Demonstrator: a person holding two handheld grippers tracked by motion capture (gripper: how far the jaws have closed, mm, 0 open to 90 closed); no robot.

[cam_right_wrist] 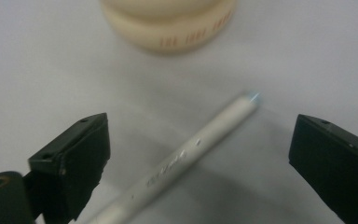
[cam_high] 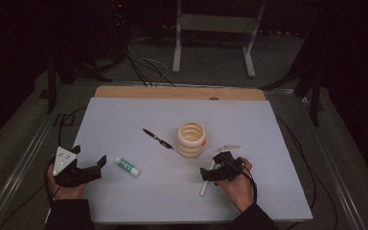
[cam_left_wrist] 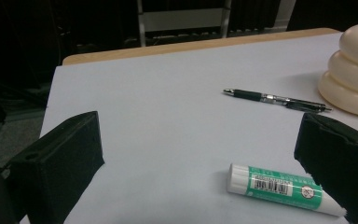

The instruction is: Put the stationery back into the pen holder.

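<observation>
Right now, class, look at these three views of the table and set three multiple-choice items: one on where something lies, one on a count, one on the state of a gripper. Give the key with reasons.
1. Where does the glue stick lie?
A. Inside the ringed holder
B. On the white sheet, near the left gripper
C. On the floor

2. How many pens lie on the sheet?
A. Two
B. None
C. Five

3. How do the jaws of the right gripper stand?
A. Clamped on the black pen
B. Shut with nothing between
C. Apart, either side of the white pen

Key: B, the stick lies just ahead of the left gripper; A, a black pen and a white pen; C, the pads stand clear of the white barrel on both sides, near the cream ringed holder.
</observation>
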